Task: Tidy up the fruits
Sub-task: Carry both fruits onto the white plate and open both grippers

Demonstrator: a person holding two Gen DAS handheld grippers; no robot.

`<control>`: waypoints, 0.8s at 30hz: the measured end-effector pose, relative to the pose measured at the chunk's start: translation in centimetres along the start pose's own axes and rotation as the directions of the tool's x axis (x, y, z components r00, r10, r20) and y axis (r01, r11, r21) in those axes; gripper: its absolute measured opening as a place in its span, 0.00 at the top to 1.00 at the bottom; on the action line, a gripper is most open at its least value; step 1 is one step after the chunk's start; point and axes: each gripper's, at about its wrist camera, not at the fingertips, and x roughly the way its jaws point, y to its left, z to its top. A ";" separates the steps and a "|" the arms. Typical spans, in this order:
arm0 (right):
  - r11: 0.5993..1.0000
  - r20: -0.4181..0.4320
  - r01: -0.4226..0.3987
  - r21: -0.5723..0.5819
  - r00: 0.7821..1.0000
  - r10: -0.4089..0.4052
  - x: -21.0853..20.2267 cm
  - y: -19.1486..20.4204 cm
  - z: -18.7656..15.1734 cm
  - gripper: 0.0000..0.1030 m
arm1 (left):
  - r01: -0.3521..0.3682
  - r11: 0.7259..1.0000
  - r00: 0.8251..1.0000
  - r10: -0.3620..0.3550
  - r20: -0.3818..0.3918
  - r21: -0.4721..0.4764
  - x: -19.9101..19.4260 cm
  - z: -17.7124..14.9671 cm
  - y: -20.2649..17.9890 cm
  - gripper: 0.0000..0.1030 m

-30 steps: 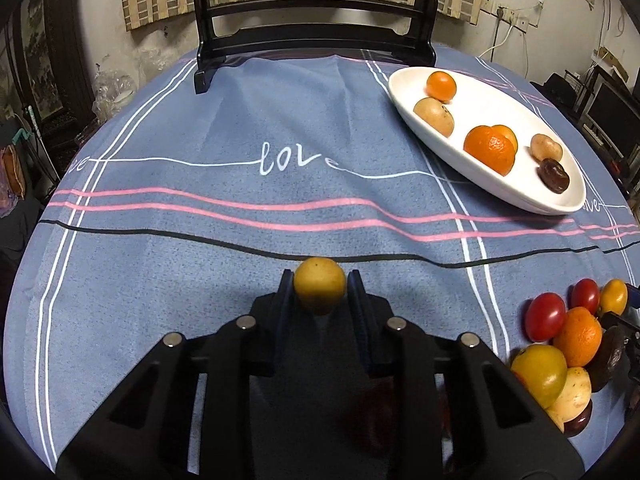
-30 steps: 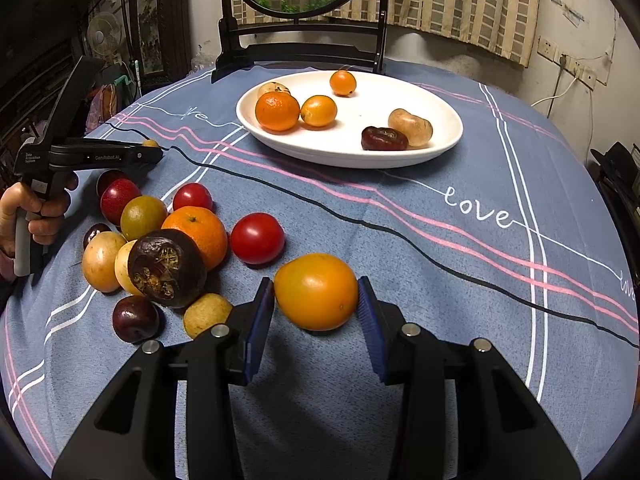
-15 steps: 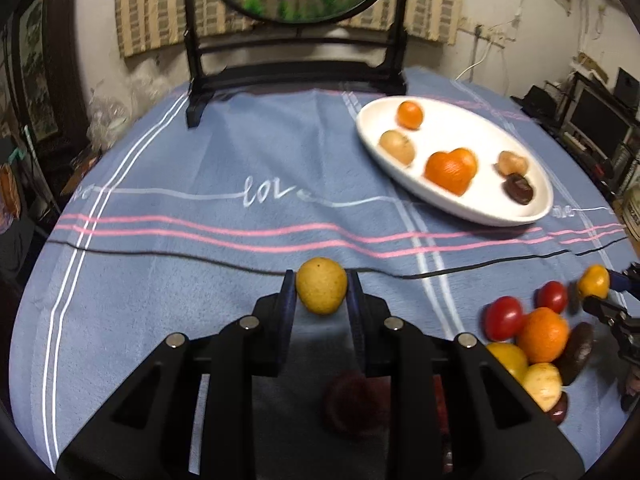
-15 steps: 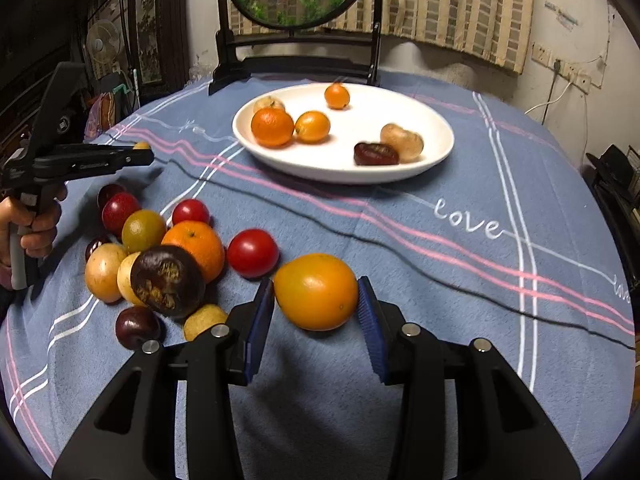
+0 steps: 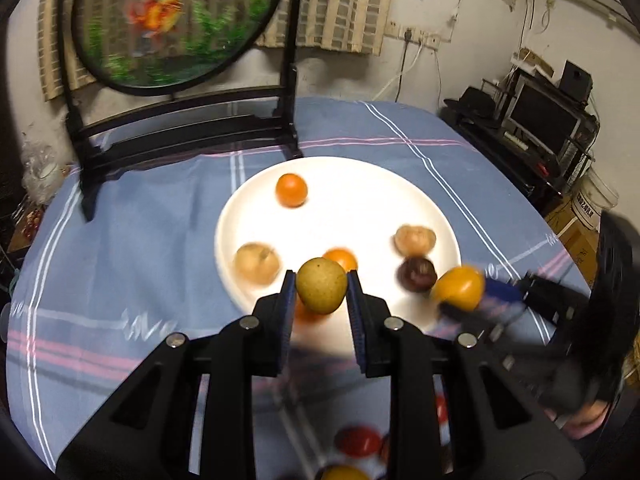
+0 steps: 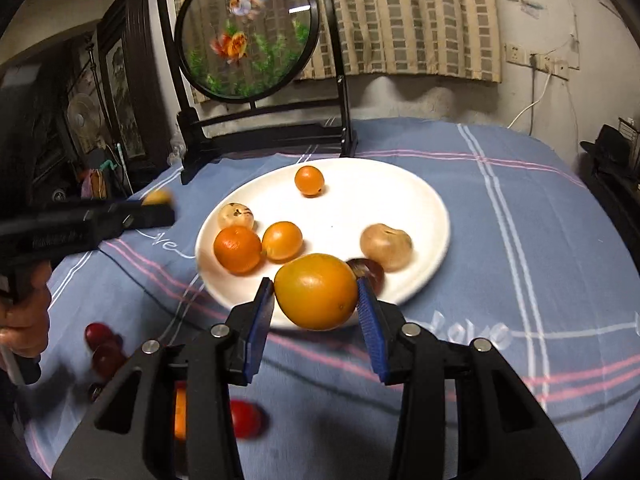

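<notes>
My left gripper (image 5: 321, 292) is shut on a small yellow-green fruit (image 5: 321, 285) and holds it over the near rim of the white plate (image 5: 360, 184). My right gripper (image 6: 316, 294) is shut on a large orange-yellow fruit (image 6: 316, 291) at the plate's (image 6: 376, 196) near edge; it also shows in the left wrist view (image 5: 458, 288). The plate holds several fruits: a small orange (image 6: 309, 180), a big orange (image 6: 237, 249), a tan fruit (image 6: 385, 246), a dark fruit (image 6: 370, 270). The left gripper shows in the right wrist view (image 6: 160, 206).
A round fish-painting screen on a black stand (image 6: 244, 32) is behind the plate. Loose red and orange fruits (image 6: 244, 418) lie on the blue tablecloth (image 6: 520, 240) near me at the left. Shelves and a monitor (image 5: 544, 116) stand off the table's right.
Both grippers have risen and moved forward with their fruits, from the cloth near the loose pile to the plate. The plate now fills the middle of both views.
</notes>
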 end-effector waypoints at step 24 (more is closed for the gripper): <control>0.997 -0.018 -0.050 -0.055 0.999 0.049 0.7 1.4 1.1 0.40 | -0.190 0.982 0.982 0.190 0.008 -0.019 -0.1 -0.3 1.3 0.09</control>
